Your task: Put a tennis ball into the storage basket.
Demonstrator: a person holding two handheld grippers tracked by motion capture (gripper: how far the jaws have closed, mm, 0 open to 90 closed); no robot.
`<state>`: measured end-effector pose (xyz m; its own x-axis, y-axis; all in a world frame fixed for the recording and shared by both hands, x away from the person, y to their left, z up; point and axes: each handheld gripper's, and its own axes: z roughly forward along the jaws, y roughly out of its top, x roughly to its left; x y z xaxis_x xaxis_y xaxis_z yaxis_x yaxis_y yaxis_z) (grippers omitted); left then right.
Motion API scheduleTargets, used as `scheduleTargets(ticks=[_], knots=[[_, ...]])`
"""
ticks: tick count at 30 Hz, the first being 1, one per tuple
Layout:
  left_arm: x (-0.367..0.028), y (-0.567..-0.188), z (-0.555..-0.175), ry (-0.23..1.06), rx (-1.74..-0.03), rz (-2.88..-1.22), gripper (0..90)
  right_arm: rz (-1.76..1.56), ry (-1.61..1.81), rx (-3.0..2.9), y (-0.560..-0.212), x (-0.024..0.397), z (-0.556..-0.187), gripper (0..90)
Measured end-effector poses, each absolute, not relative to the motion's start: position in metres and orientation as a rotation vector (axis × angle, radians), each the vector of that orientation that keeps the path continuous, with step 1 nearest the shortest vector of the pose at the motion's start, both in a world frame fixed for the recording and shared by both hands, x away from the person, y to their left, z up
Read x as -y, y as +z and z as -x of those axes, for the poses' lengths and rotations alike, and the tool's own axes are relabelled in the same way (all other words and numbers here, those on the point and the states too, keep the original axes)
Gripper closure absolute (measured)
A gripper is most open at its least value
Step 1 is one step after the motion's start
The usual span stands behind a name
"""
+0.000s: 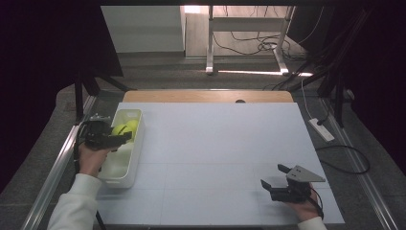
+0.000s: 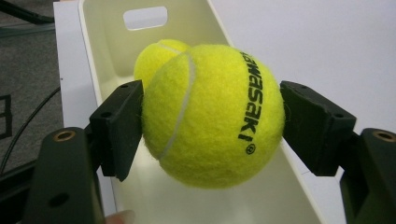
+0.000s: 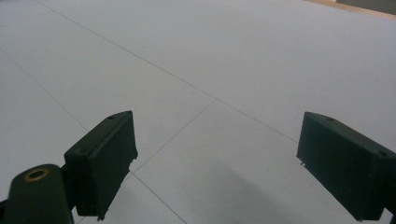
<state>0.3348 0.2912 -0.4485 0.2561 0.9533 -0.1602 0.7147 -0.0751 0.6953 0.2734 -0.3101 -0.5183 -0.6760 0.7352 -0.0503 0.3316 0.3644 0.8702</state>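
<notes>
A yellow tennis ball (image 2: pixel 212 114) with black lettering sits between the two pads of my left gripper (image 1: pixel 120 137), which is shut on it. The ball hangs just above the inside of a long white bin (image 2: pixel 102 28) at the table's left edge. A second tennis ball (image 2: pixel 156 58) lies in the bin behind the held one, toward the end with the handle cut-out. In the high view the two balls (image 1: pixel 125 128) show side by side at the bin's far end. My right gripper (image 1: pixel 274 176) rests low over the table's near right, open, with nothing between its jaws (image 3: pixel 217 163).
The white table sheet (image 1: pixel 215 143) stretches between the bin and my right gripper. A wooden strip (image 1: pixel 206 96) runs along its far edge. A white power strip (image 1: pixel 321 129) and cables lie on the floor to the right. Metal rails flank the table.
</notes>
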Motion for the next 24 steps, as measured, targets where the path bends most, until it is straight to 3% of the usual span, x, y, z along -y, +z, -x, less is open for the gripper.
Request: scheduleTargets(ticks=[3,9,24], knots=[[-0.292,-0.446,-0.333,0.482,-1.512,-1.827,24.3,-0.926,1.252,-2.197,-0.518,0.31,-0.273,11.6],[-0.292,-0.434,-0.329,0.509,-1.487,-1.771,10.9,-0.926,1.247,-2.198,-0.518,0.31,-0.273,11.5],[-0.282,-0.42,-0.313,0.508,-1.331,-1.712,9.5,-0.927,1.252,-2.196,-0.518,0.31,-0.273,11.5]])
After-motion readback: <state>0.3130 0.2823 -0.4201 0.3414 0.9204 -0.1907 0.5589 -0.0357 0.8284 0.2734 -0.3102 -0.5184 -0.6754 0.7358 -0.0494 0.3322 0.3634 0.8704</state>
